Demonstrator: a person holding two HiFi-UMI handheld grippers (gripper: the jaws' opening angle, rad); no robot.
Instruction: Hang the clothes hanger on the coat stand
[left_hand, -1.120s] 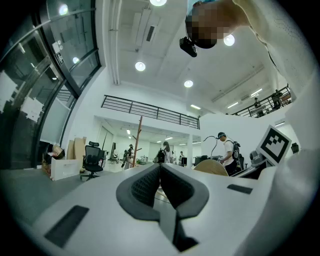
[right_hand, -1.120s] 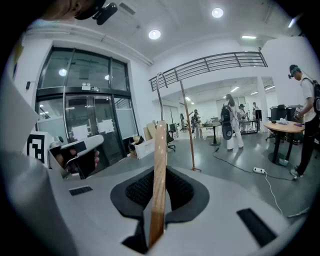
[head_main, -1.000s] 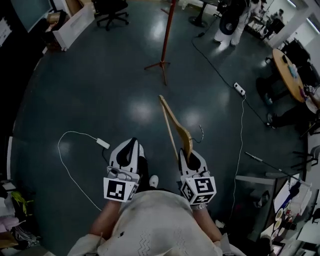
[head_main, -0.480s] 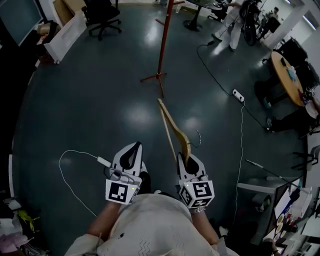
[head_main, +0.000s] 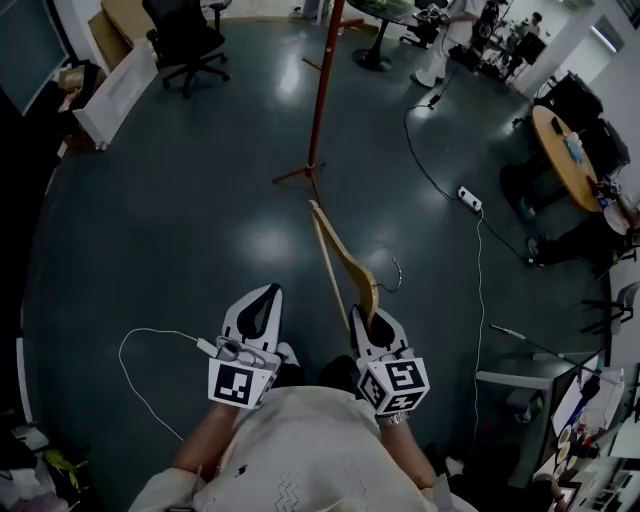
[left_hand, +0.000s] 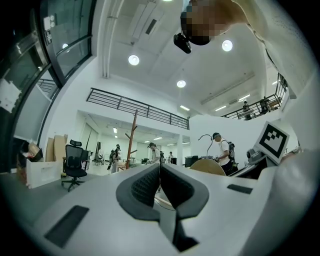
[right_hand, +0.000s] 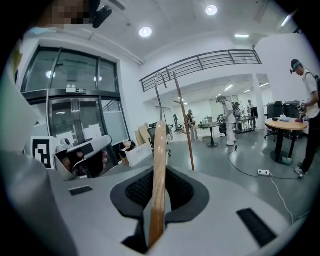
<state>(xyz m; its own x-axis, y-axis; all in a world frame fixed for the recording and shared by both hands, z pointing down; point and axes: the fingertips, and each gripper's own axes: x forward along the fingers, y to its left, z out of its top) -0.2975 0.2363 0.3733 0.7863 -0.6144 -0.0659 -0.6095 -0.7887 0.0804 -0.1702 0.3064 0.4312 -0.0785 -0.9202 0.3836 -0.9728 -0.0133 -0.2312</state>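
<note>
Fingers (right_hand: 137, 191) of right gripper (head_main: 365, 320) pinch the clothes hanger (head_main: 337, 258), left gripper (head_main: 263, 300) fingers pressed together; transport step: next, approach coat stand (head_main: 318, 95) and hook it on.

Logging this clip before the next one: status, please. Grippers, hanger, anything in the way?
Right gripper shut on wooden hanger; left gripper shut, empty. Hanger not yet hung, coat stand ahead. Power strip and cable lie off right.

Cream knit top (head_main: 300, 450); left gripper (head_main: 264, 290), right gripper (head_main: 362, 313) white, black fingers (left_hand: 142, 187), marker cubes (head_main: 240, 381).
</note>
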